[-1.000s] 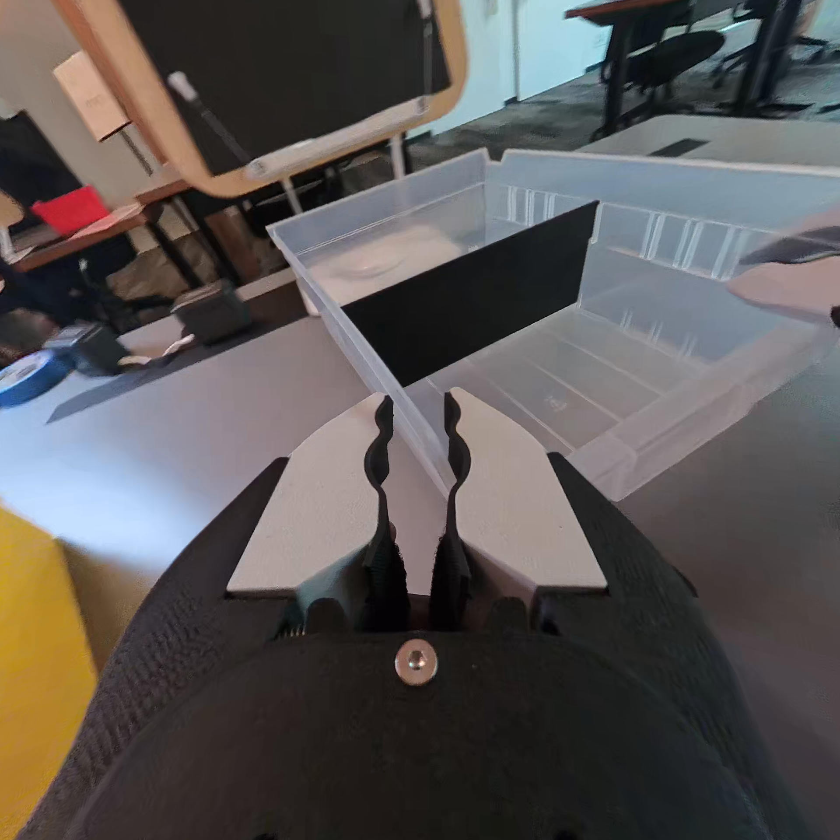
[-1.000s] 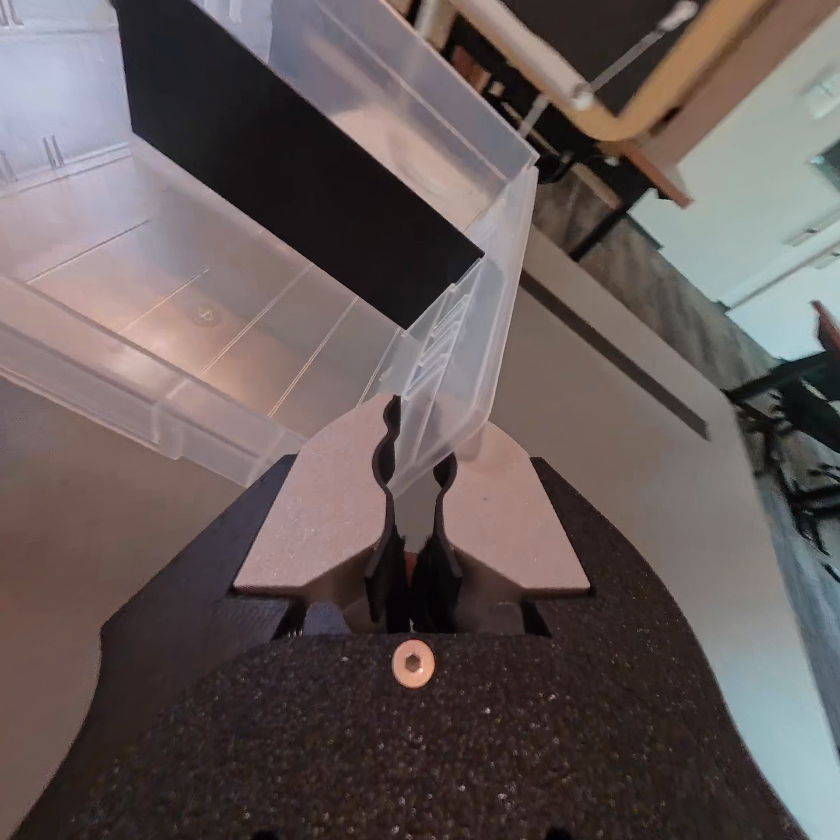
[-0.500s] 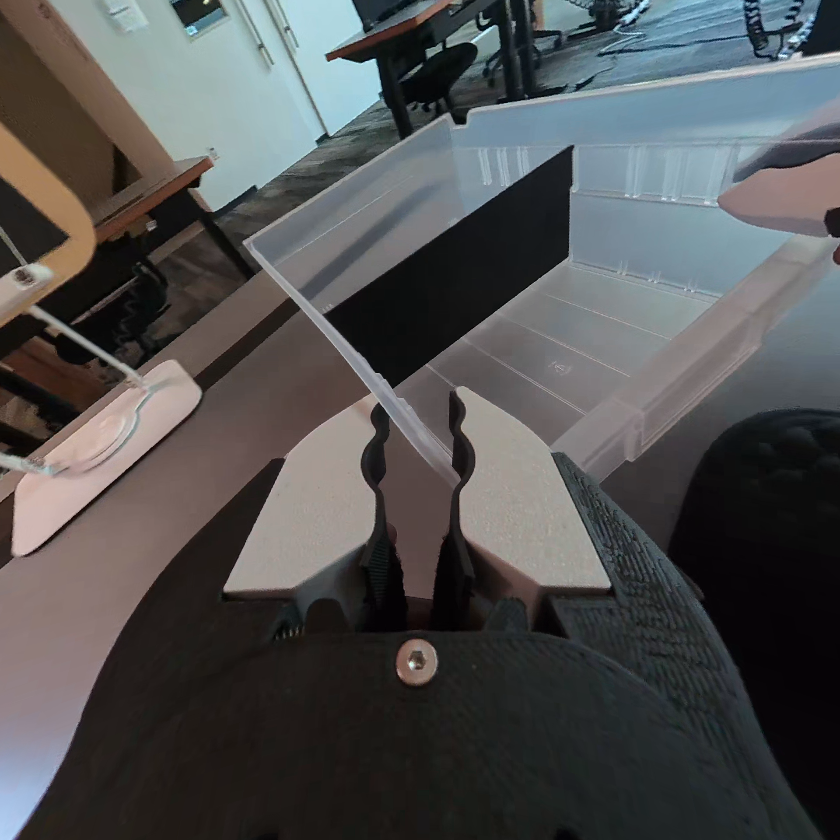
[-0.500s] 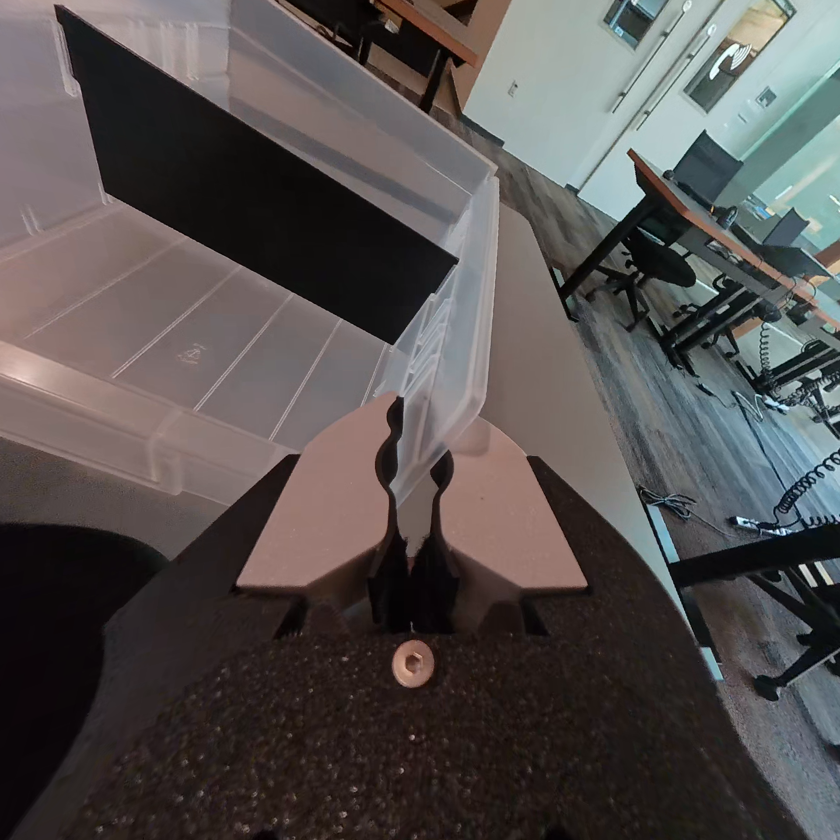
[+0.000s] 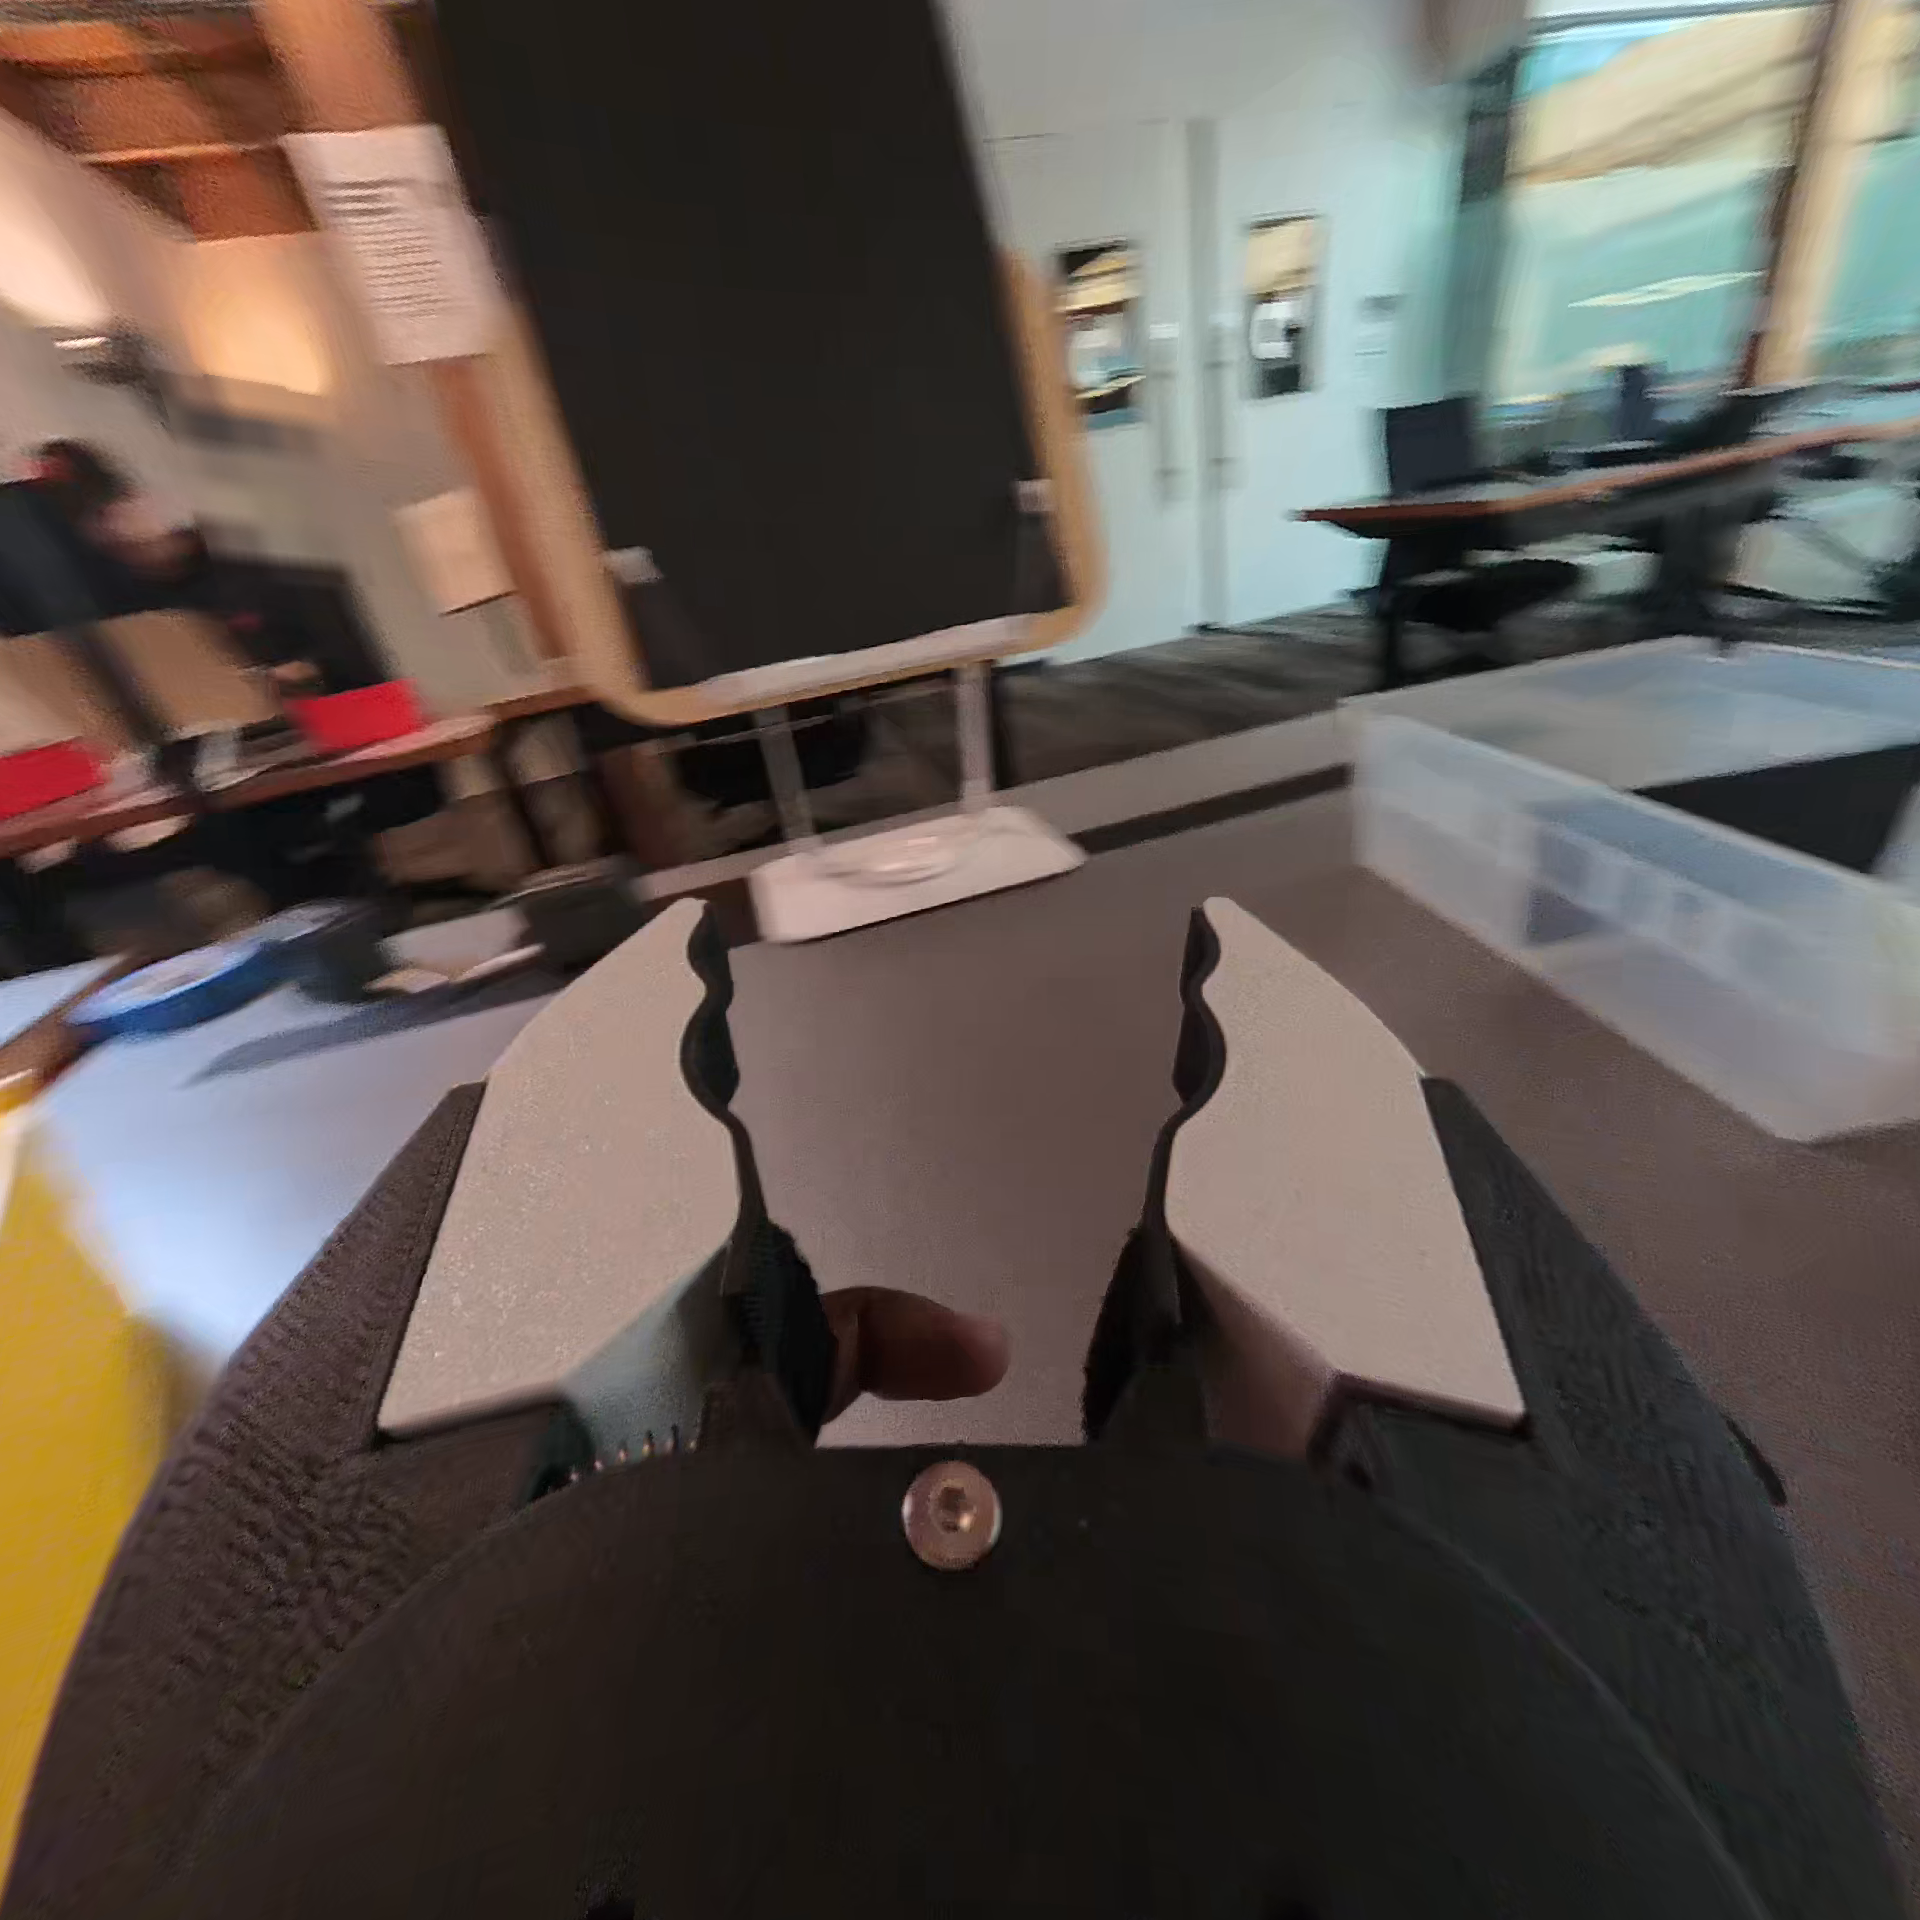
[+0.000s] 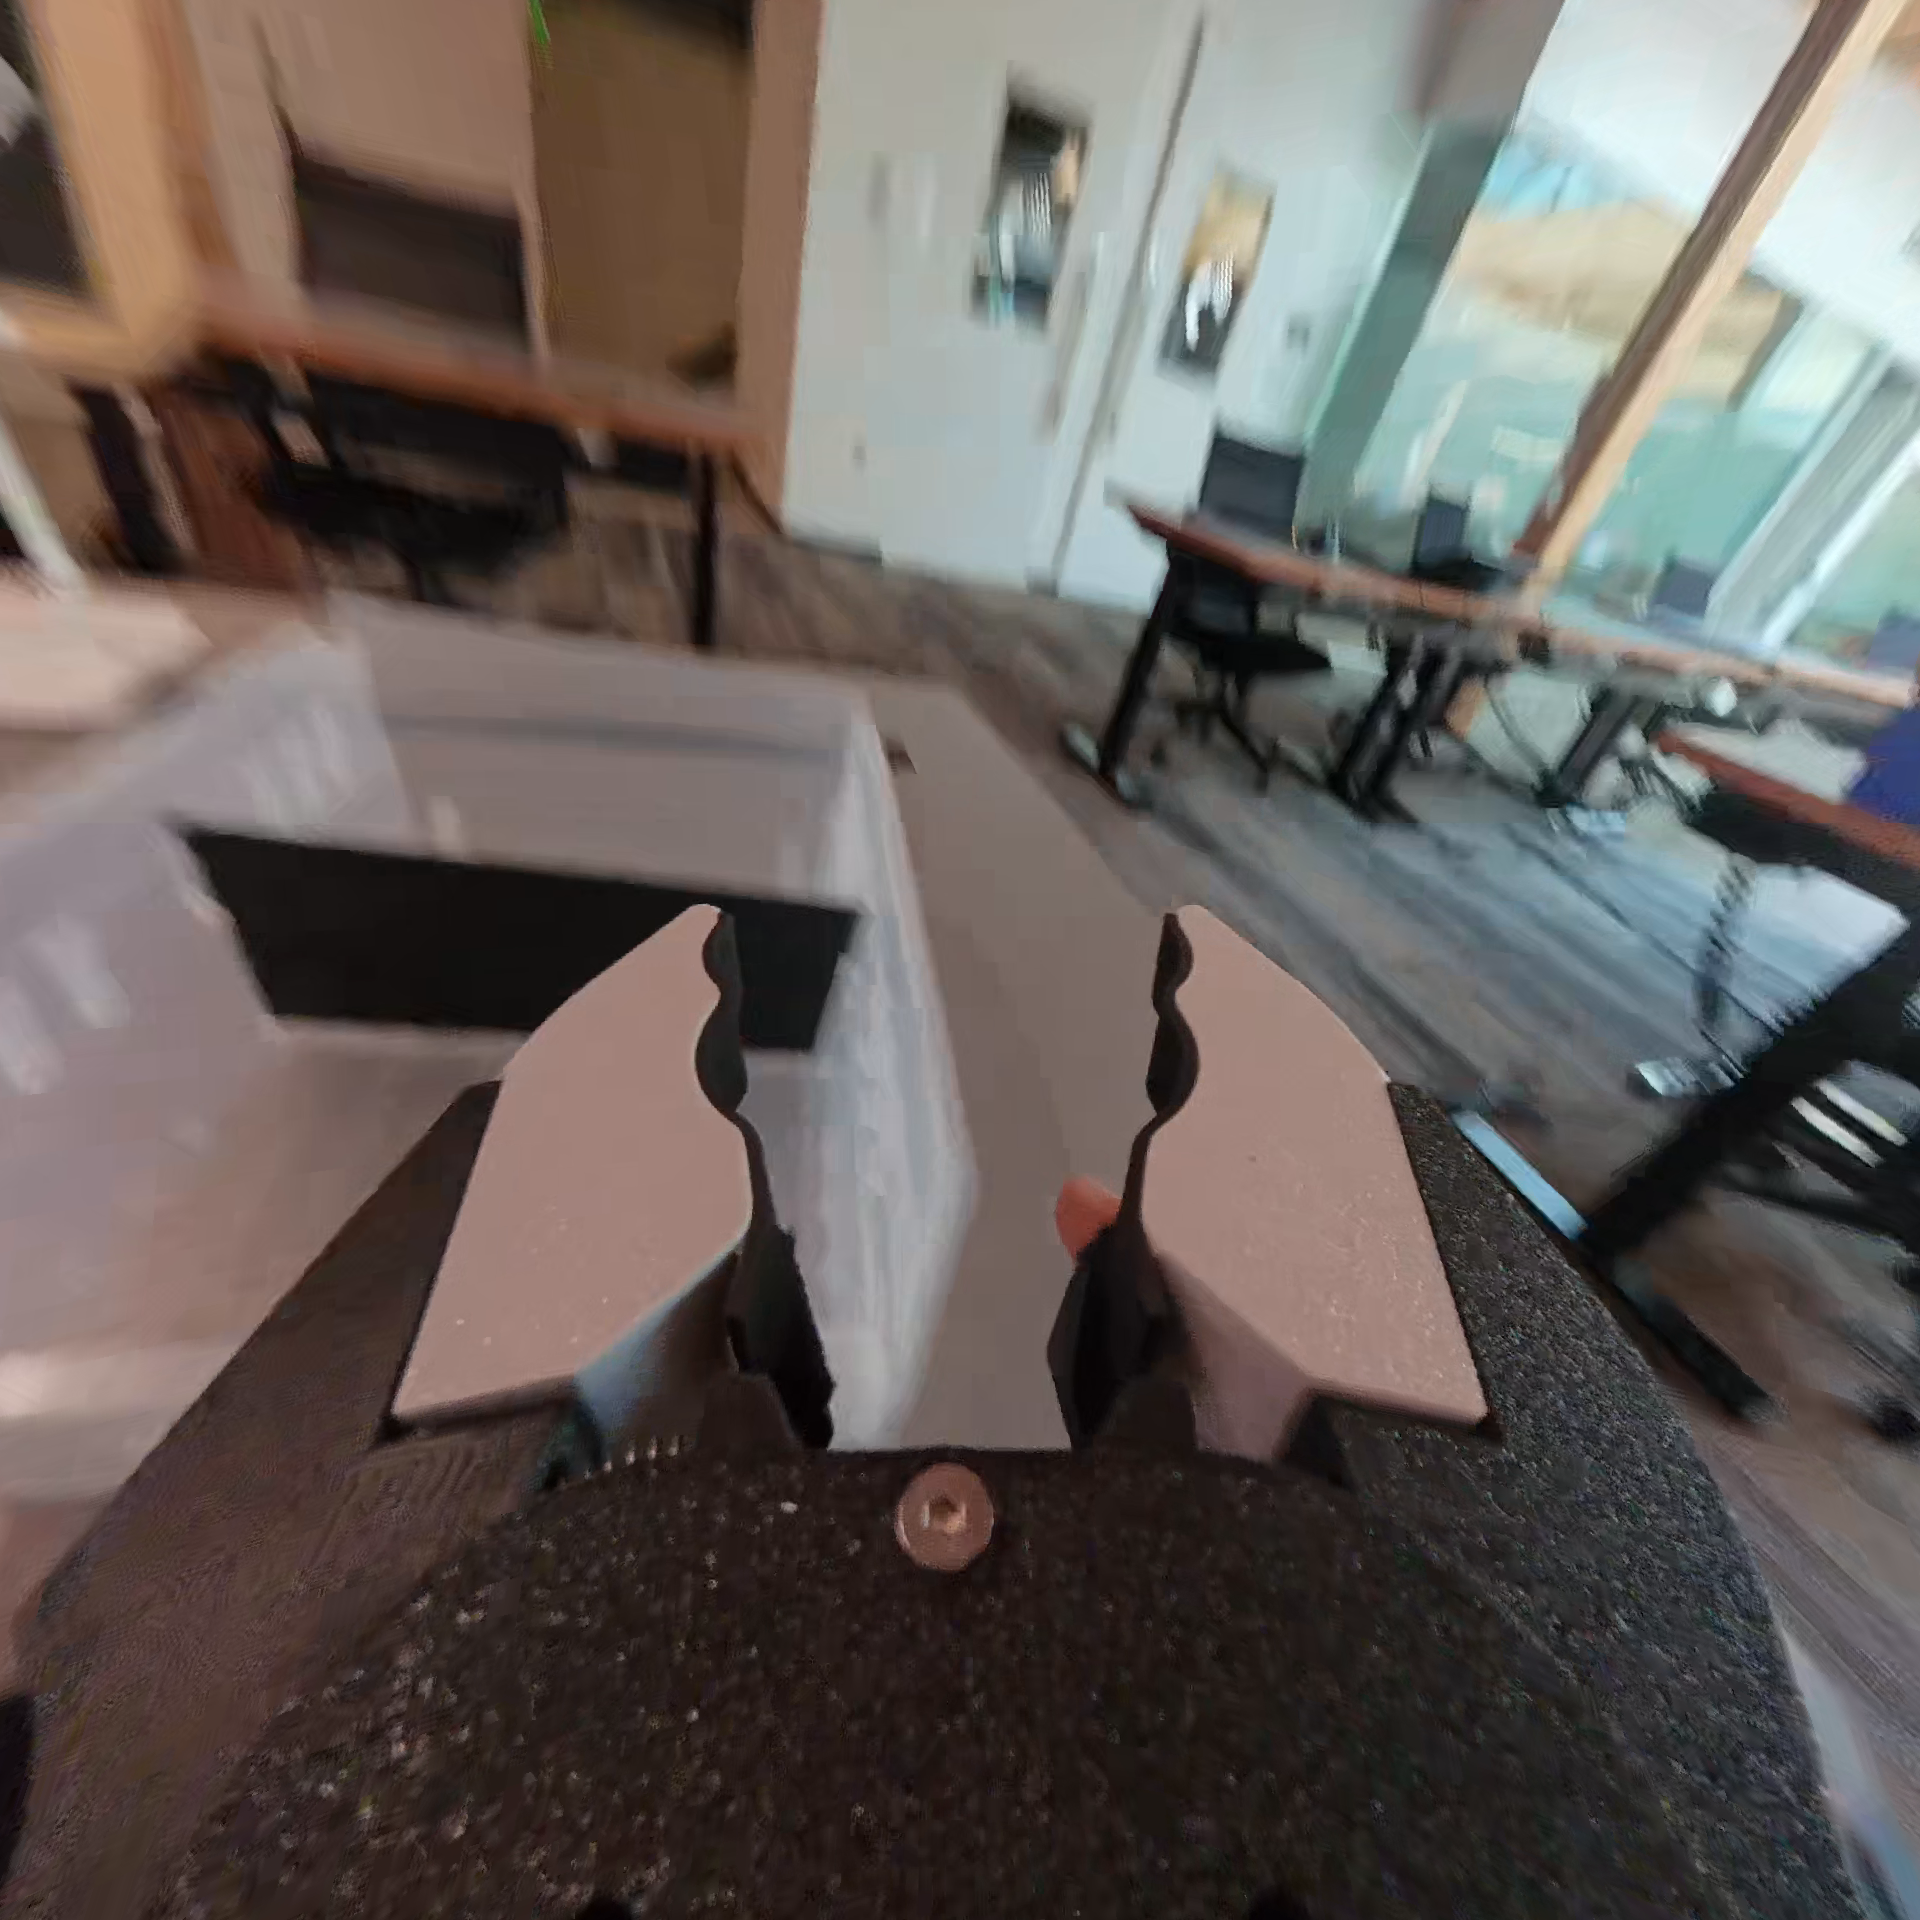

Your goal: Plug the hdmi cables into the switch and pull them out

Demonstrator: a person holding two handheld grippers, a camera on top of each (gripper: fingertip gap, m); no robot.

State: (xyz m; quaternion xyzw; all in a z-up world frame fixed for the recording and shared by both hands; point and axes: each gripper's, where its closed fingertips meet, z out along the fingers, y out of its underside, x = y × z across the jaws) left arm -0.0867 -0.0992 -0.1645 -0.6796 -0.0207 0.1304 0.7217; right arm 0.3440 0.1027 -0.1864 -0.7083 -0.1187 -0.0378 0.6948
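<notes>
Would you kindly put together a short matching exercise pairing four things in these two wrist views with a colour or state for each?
Things:
1. left gripper
2. clear plastic bin
3. divider inside the bin
4. roll of tape on the table

Colour or state:
A. blue
B. black
C. open, nothing between its fingers
D. see-through, resting on the table

Pairs: 1-C, 2-D, 3-B, 4-A
</notes>
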